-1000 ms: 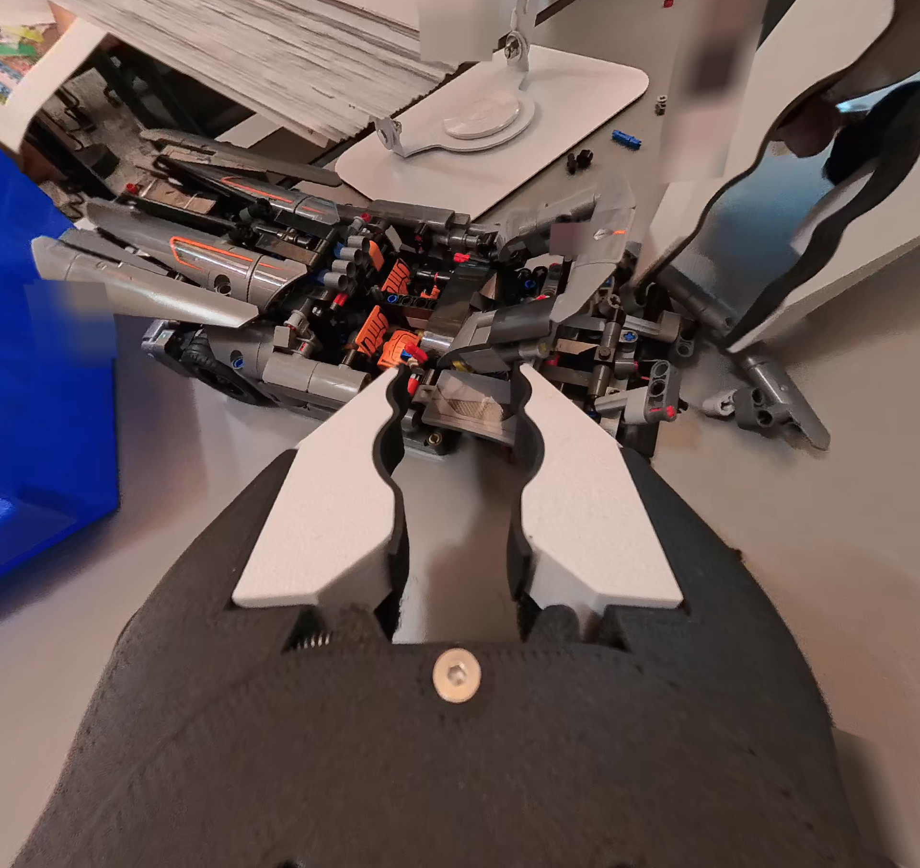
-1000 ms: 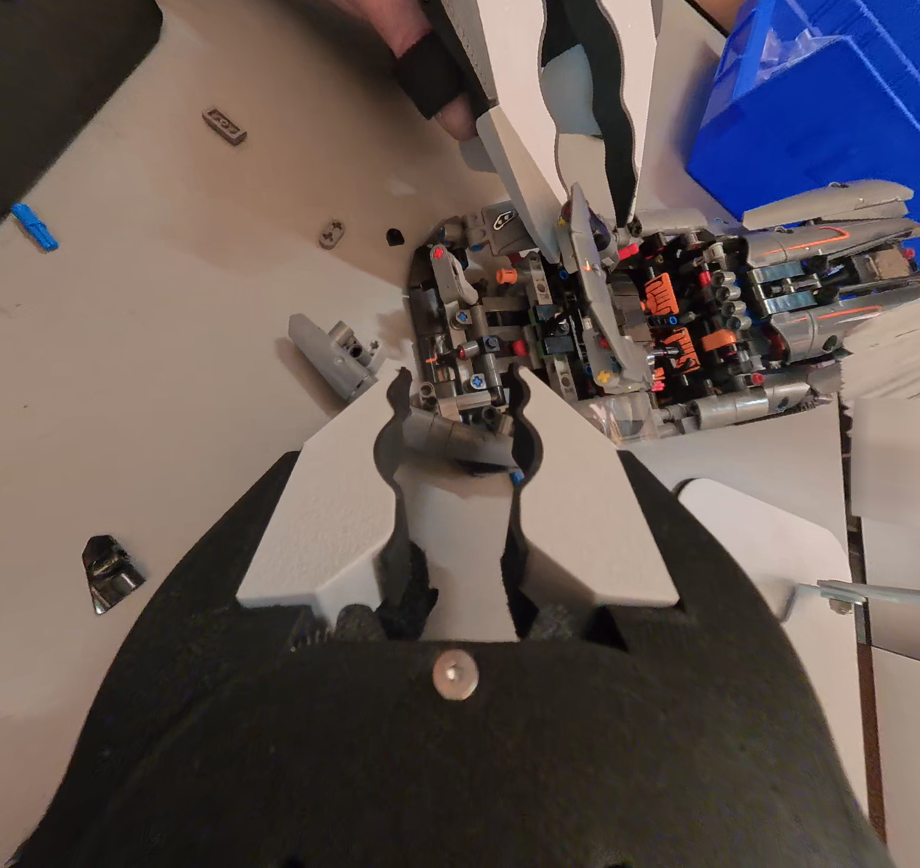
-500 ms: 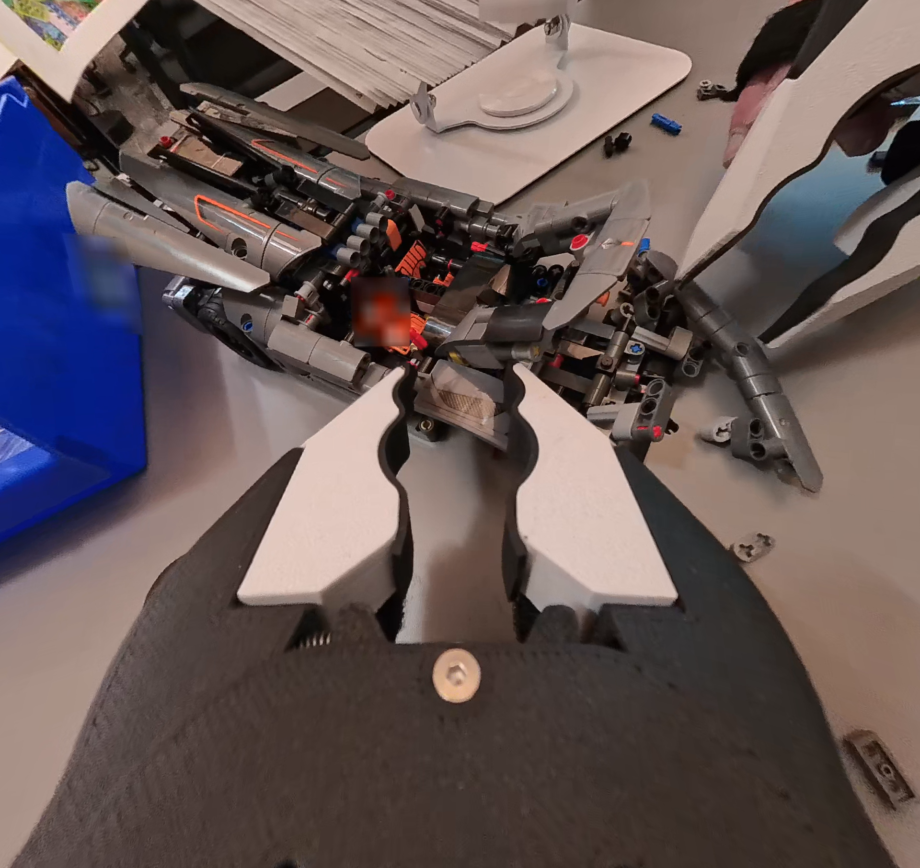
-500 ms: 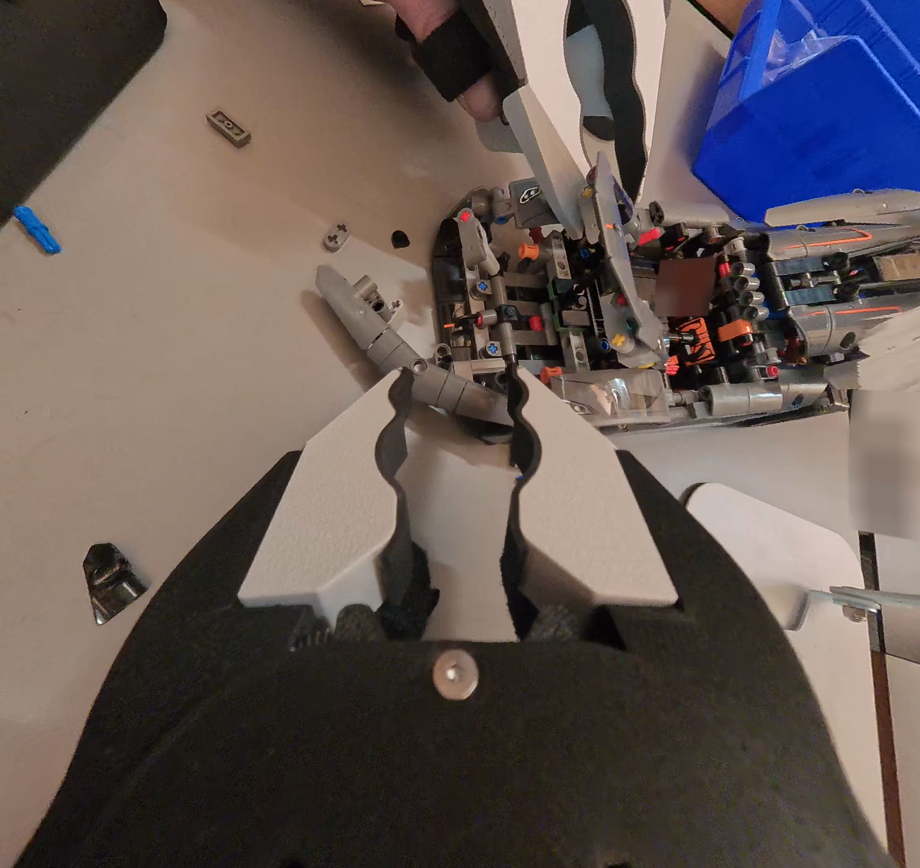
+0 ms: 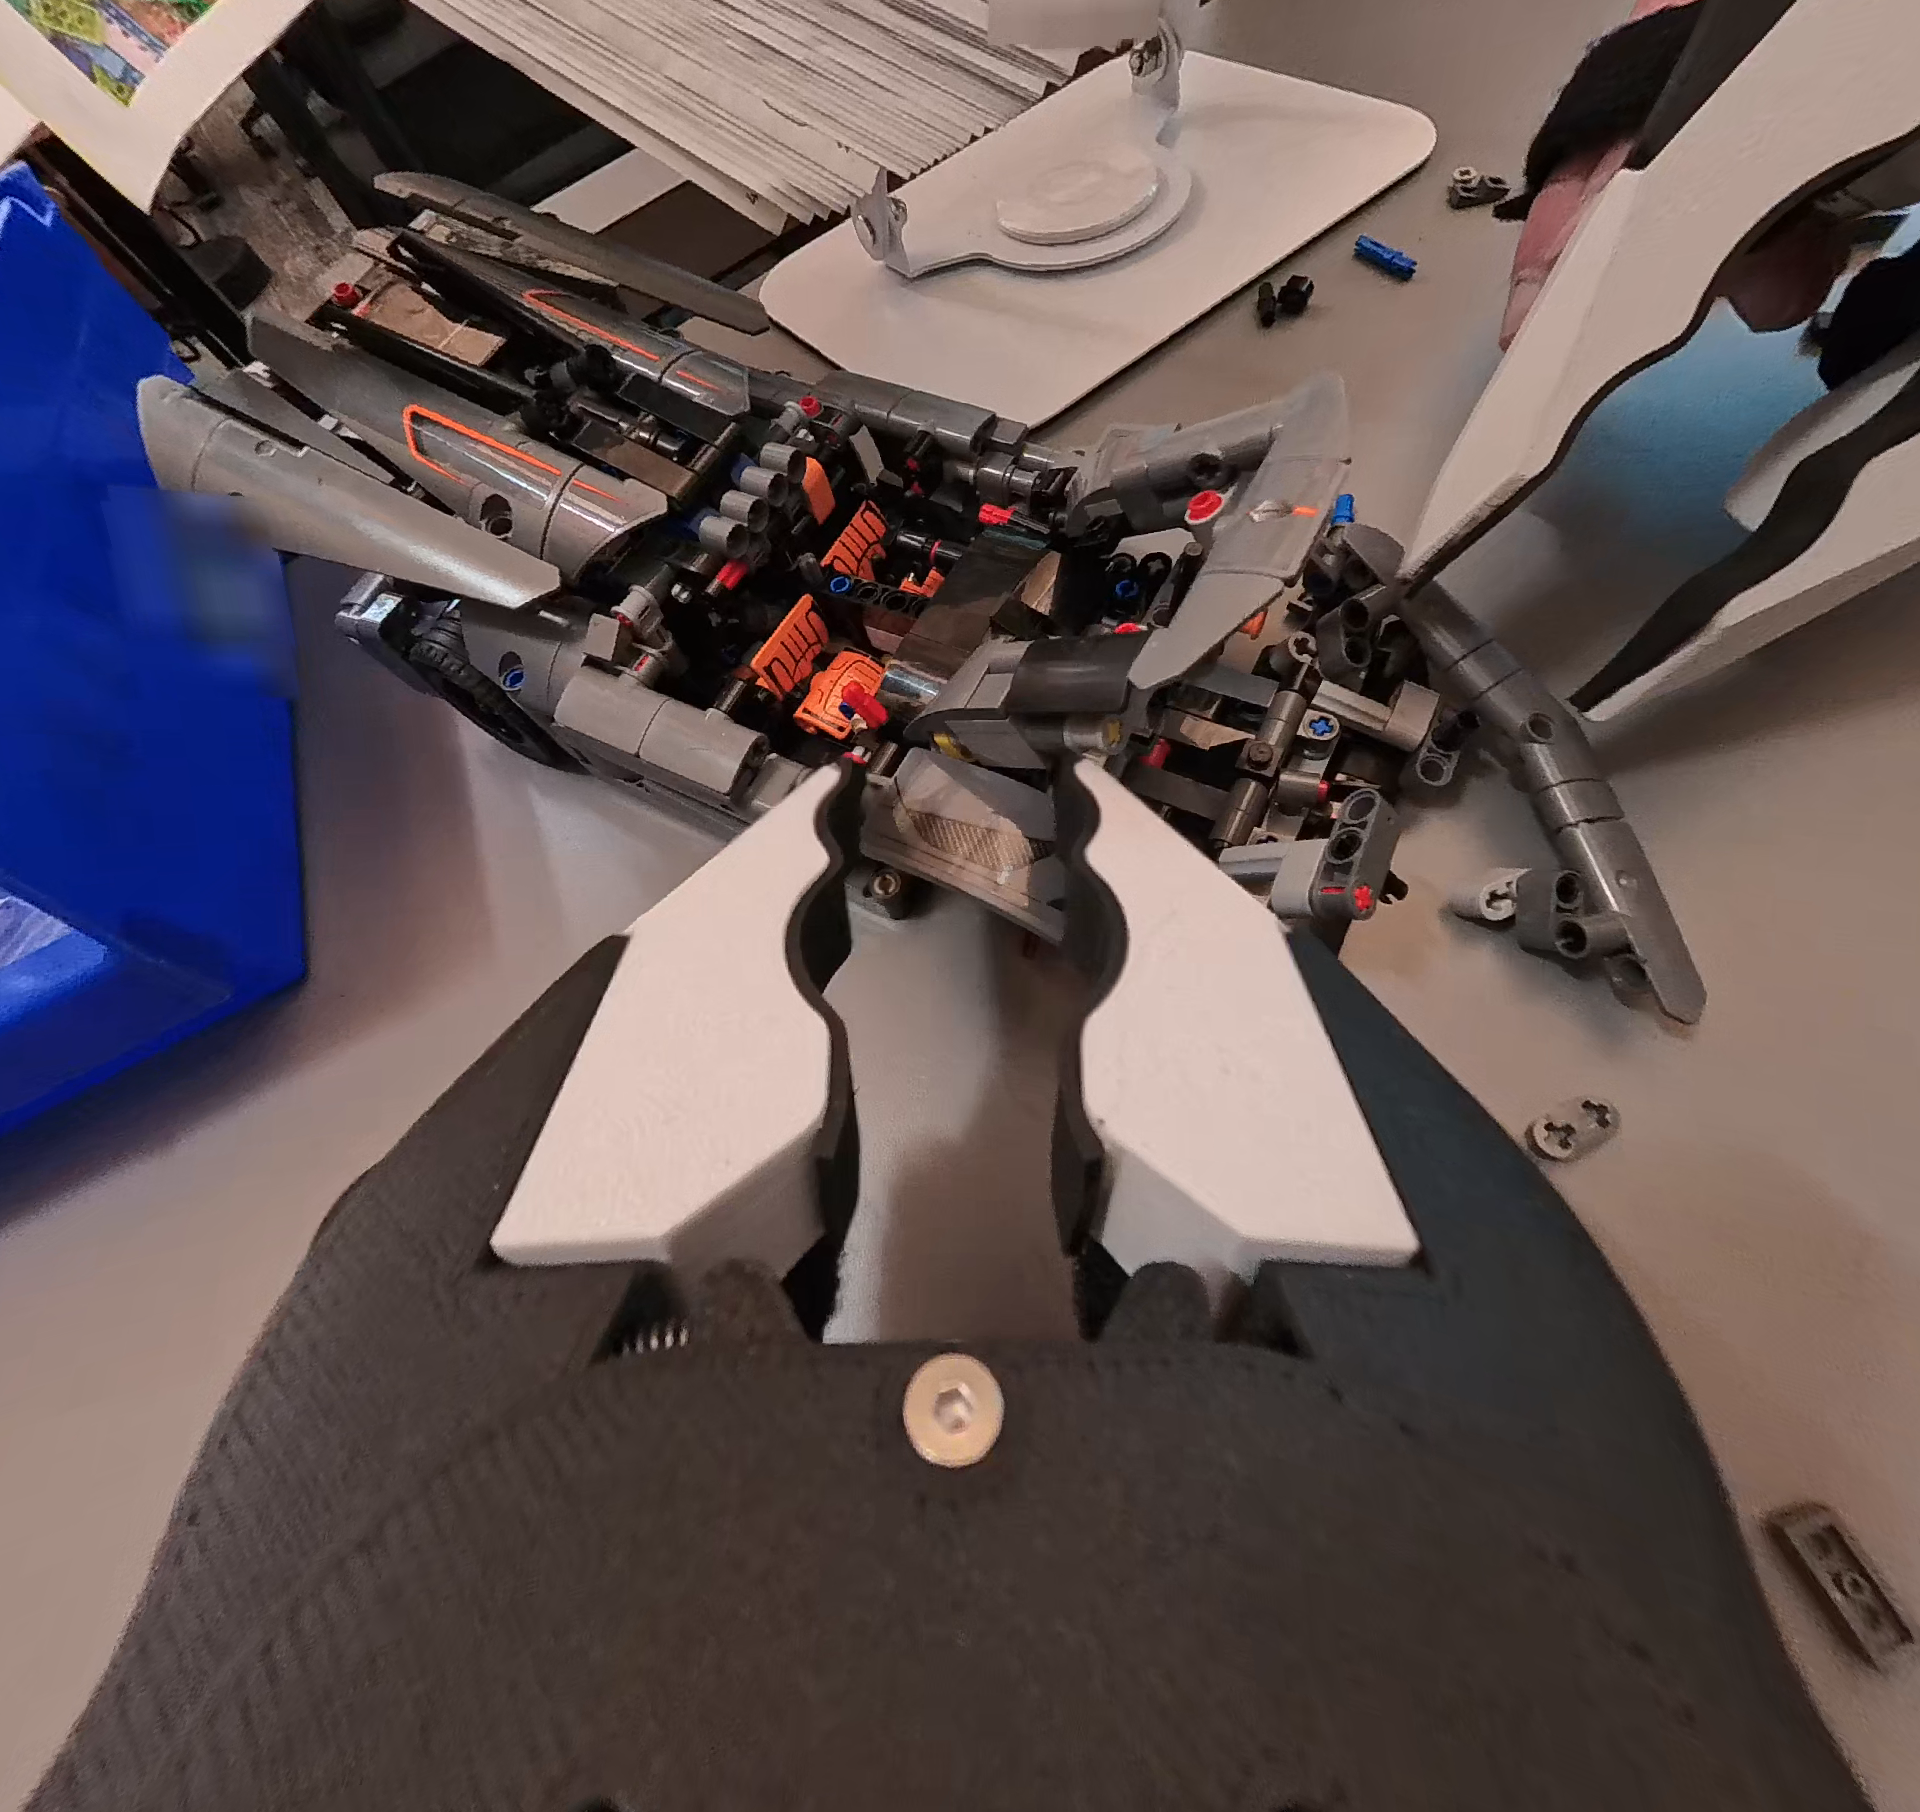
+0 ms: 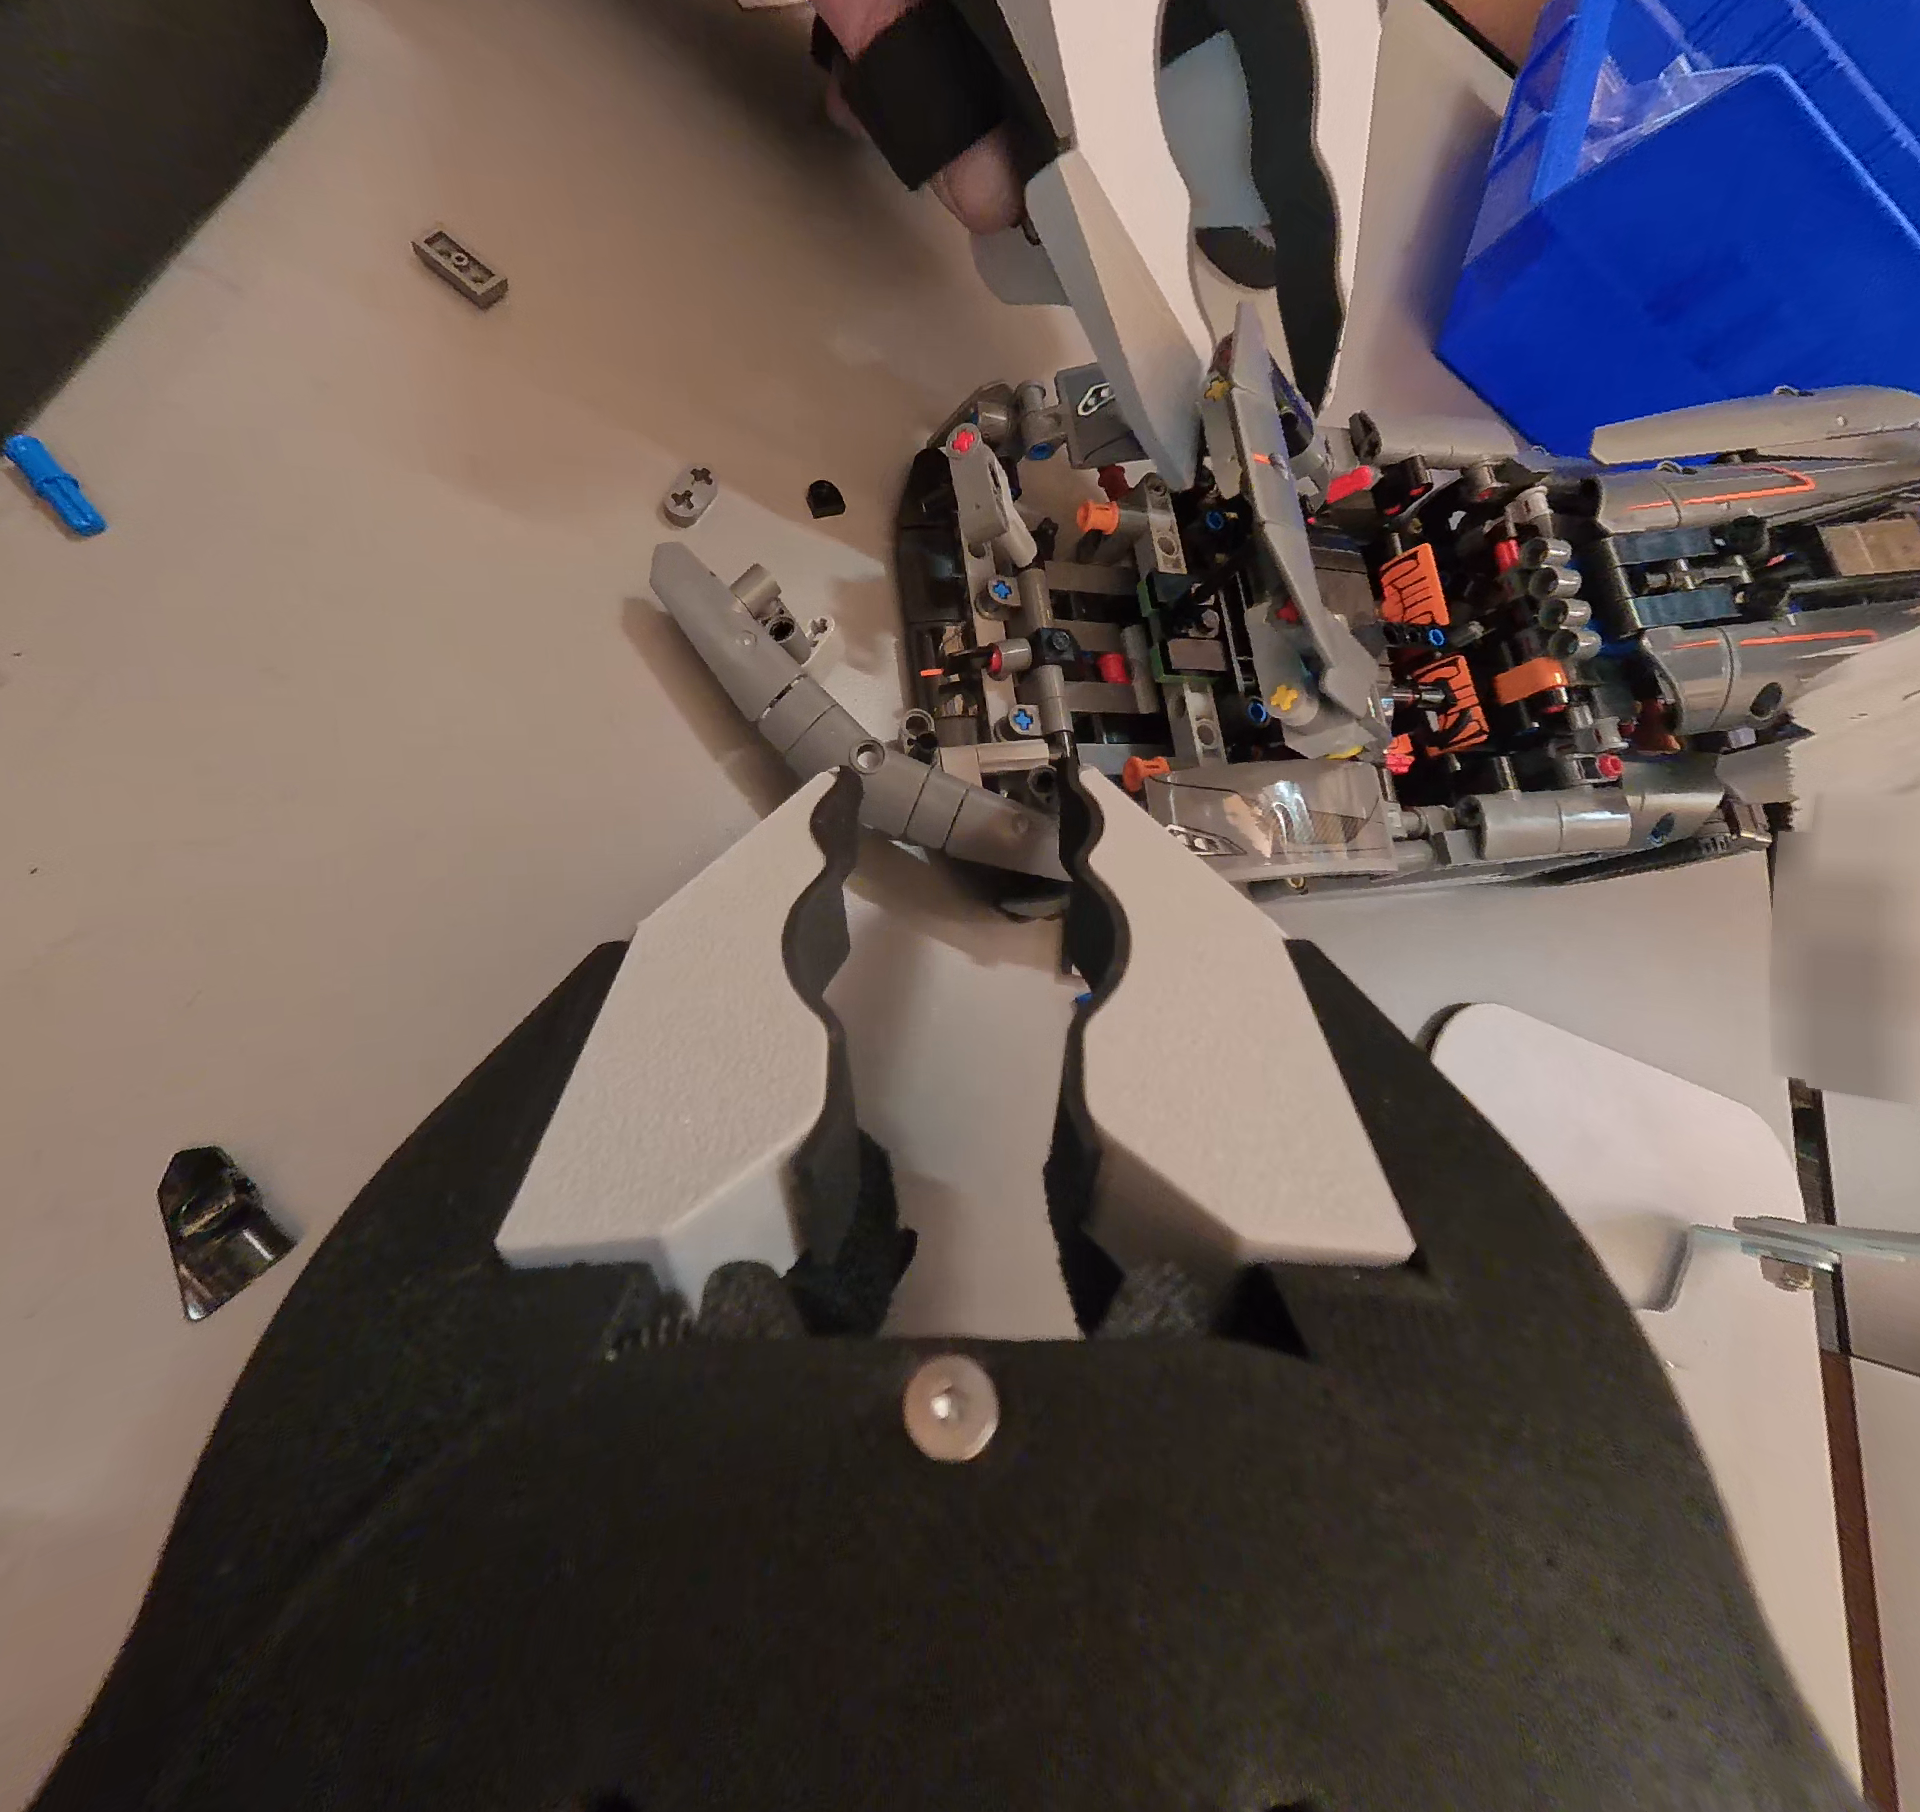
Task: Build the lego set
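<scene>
The half-built Lego car, grey with orange trim, lies on the table just ahead of both grippers. The left gripper has its jaws spread a little, and a transparent grey panel on the car's near edge sits between the tips; whether they press it I cannot tell. The right gripper also stands part open, the inner end of a curved grey arch piece lying between its tips, contact unclear. The outer end of that arch rests on the table beyond the left jaw.

I judge the car light but fragile: stiff beams pinned together, thin panels that pop off. Better to hold it by the framed chassis beams.

A blue bin stands far ahead of the right jaw, beyond the car; a clear bag seems to lie inside, contents unreadable
</scene>
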Motion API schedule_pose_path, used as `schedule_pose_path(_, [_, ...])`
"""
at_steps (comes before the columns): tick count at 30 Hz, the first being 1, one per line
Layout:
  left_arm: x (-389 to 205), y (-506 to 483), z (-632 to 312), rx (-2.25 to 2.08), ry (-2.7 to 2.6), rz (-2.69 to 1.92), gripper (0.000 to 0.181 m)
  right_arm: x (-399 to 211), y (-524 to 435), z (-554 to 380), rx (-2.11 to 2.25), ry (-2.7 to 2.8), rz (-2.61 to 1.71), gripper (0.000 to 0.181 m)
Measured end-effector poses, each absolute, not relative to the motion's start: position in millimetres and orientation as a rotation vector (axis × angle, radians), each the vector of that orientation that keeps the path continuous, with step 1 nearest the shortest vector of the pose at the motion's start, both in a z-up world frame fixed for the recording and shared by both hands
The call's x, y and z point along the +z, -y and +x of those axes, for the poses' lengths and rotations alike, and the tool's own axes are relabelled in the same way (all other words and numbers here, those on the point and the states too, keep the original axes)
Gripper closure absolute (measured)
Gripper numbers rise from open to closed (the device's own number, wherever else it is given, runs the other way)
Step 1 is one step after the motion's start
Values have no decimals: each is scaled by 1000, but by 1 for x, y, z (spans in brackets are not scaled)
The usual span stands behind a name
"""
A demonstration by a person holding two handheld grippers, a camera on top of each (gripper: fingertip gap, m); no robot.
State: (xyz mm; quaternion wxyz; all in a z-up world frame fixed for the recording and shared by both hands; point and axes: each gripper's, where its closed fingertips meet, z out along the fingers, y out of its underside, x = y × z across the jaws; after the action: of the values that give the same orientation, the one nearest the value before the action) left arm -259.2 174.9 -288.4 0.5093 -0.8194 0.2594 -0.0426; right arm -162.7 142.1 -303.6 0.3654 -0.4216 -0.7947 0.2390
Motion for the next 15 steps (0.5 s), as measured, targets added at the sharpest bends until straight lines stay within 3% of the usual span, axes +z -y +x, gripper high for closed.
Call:
schedule_pose_path(6, [-288,-167,-249,-175,-688,-1969,117,-304,-142,-162,623,2041,-1091,145])
schedule_pose_path(11, [-260,-152,-248,-143,-752,-1840,114,-304,-143,-163,625,2039,-1091,145])
schedule_pose_path(15, [-257,-129,-228,-135,-943,-1772,129,-304,-143,-163,627,2037,-1093,145])
